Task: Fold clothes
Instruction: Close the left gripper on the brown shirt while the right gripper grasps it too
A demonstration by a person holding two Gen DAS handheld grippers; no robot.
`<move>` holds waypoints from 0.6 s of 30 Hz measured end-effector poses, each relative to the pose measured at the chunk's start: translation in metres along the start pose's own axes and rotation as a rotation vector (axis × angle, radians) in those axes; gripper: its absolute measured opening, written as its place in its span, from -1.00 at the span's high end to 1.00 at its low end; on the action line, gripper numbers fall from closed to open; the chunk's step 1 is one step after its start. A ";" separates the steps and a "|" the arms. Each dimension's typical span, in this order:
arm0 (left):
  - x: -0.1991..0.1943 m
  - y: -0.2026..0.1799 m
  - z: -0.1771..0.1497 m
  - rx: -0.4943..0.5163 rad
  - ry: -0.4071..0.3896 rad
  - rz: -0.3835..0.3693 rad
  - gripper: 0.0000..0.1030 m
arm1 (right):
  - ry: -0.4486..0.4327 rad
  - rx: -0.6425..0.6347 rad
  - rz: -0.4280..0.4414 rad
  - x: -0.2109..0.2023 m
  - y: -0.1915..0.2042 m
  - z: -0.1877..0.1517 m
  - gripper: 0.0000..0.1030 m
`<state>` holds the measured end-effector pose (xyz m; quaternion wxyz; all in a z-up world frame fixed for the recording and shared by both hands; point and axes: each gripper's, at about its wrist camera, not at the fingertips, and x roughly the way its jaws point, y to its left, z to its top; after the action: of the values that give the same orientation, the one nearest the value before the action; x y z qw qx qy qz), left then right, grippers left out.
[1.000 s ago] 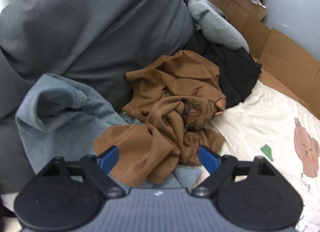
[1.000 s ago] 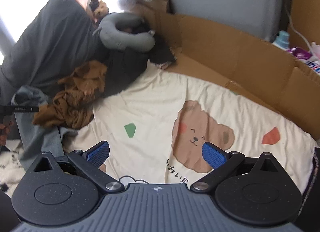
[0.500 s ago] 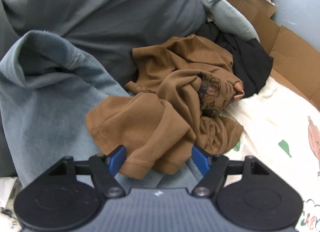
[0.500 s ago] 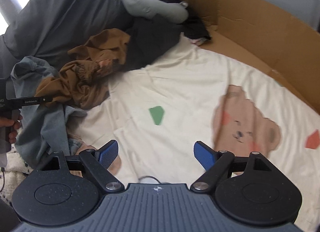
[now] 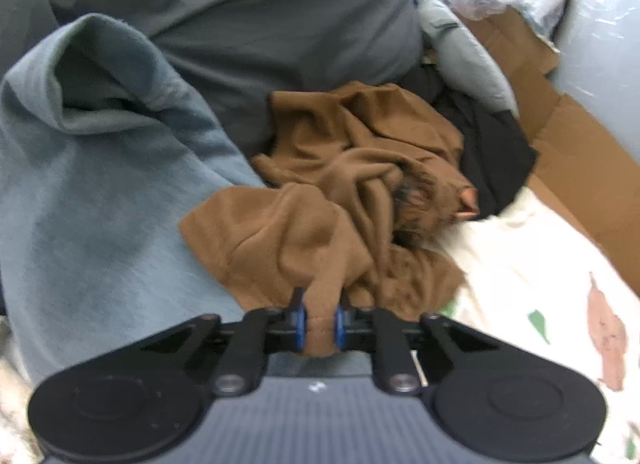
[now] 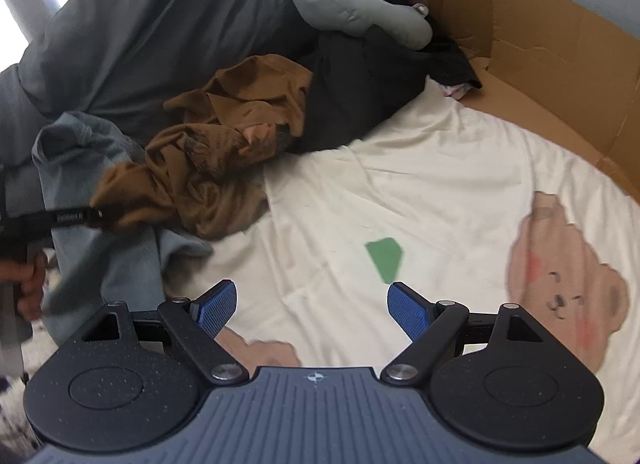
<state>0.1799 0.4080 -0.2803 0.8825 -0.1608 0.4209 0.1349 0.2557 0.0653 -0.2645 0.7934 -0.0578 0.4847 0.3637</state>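
Note:
A crumpled brown shirt (image 5: 352,192) lies in a heap on the bed, partly over a blue-grey garment (image 5: 100,200). My left gripper (image 5: 319,324) is shut on the near edge of the brown shirt, with a fold pinched between its blue pads. In the right wrist view the brown shirt (image 6: 208,168) lies at the left, and the left gripper (image 6: 96,216) grips its edge there. My right gripper (image 6: 310,306) is open and empty above the cream bear-print sheet (image 6: 420,192).
A black garment (image 5: 492,152) and a grey neck pillow (image 6: 352,4) lie behind the brown shirt. A dark grey duvet (image 5: 240,16) is piled at the back left. Cardboard (image 6: 540,52) lines the far and right sides of the bed.
My left gripper has moved in on the brown shirt and closed on its near edge. My right gripper has shifted left and lower over the sheet, still open.

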 end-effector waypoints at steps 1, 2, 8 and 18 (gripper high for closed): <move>-0.002 -0.003 -0.001 0.009 0.004 -0.022 0.84 | -0.002 0.010 0.009 0.004 0.004 0.002 -0.69; -0.004 -0.005 -0.001 0.016 0.009 -0.043 0.85 | -0.005 0.020 0.024 0.007 0.009 0.003 -0.69; -0.011 -0.022 -0.010 0.019 0.062 -0.208 0.91 | 0.001 0.074 0.104 0.026 0.040 0.011 -0.69; -0.017 -0.050 -0.019 0.141 0.115 -0.445 0.91 | 0.087 0.156 0.245 0.053 0.070 0.017 -0.69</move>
<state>0.1750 0.3532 -0.2697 0.8741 -0.1951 0.4331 -0.1020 0.2377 0.1512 -0.2807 0.7235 0.0478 0.5488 0.4160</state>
